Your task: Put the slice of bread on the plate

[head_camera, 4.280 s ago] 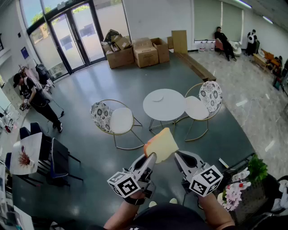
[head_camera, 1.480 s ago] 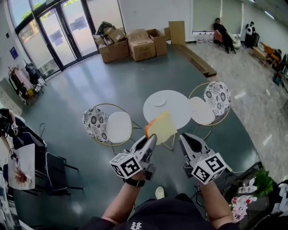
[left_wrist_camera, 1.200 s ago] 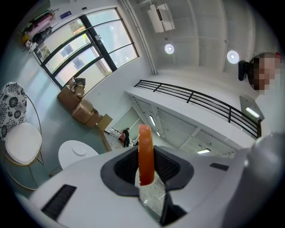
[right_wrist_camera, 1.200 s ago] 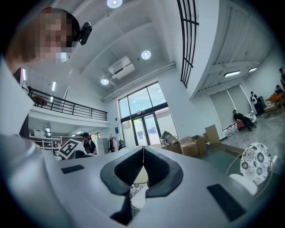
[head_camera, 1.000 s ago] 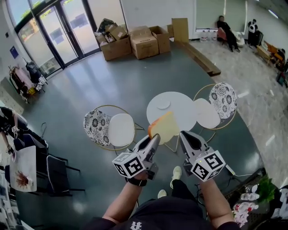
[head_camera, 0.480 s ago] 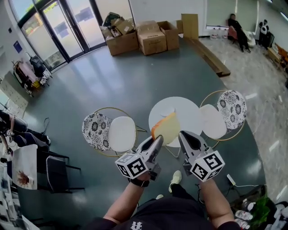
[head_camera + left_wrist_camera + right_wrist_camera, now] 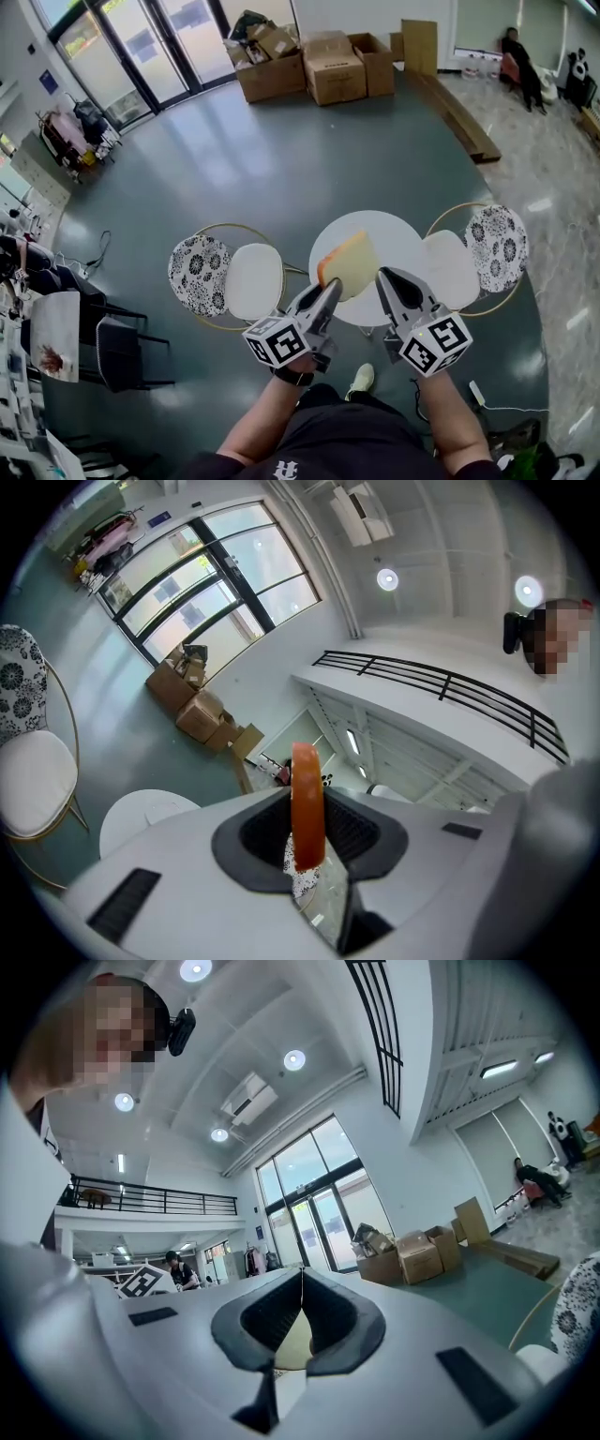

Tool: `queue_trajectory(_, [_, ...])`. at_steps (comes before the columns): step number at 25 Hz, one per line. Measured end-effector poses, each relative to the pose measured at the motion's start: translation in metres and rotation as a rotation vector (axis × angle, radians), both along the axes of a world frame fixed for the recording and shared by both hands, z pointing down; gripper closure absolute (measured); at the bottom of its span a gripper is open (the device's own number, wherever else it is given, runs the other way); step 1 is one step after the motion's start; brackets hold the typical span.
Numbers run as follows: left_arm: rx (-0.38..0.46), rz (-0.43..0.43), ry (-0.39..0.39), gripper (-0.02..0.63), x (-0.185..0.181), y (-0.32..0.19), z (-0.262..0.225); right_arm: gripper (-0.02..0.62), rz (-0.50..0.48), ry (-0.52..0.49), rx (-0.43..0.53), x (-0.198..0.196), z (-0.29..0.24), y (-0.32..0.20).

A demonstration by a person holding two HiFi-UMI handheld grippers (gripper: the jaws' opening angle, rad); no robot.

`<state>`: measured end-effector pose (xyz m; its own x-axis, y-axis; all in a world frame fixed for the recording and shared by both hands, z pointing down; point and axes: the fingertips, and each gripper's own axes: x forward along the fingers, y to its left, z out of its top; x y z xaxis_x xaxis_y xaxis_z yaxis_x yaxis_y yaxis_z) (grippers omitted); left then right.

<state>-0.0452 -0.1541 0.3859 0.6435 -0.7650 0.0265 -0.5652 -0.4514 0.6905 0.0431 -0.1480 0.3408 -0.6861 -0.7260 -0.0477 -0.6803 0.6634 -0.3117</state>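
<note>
A slice of bread (image 7: 349,264), pale with an orange crust, stands upright in my left gripper (image 7: 330,289), whose jaws are shut on its lower edge. Seen from the left gripper view, the crust edge (image 7: 307,803) rises between the two dark pads. My right gripper (image 7: 389,279) is held beside it to the right, jaws shut and empty. Its tips meet in the right gripper view (image 7: 302,1279). Both grippers hang above the near edge of a round white table (image 7: 403,246). The bread covers part of the tabletop in the head view. A faint pale shape (image 7: 157,813) lies on the table in the left gripper view.
A gold-framed chair with a floral back (image 7: 230,278) stands left of the table, and another (image 7: 478,253) stands to its right. Cardboard boxes (image 7: 328,66) are stacked by the glass doors (image 7: 159,42) at the far wall. Dark chairs (image 7: 117,347) stand at the left. A person sits far right (image 7: 520,52).
The person has walked toward the round table, which now lies right under the grippers. The bread stays in the left gripper, and the right gripper keeps its place beside it.
</note>
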Motion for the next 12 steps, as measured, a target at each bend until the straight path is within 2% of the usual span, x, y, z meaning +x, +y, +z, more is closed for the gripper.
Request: queue_trajectory(12, [-0.069, -0.015, -0.004, 0.512, -0.004, -0.075, 0.035, 0.59, 0.022, -0.013, -0.056, 0.01, 0.028, -0.076])
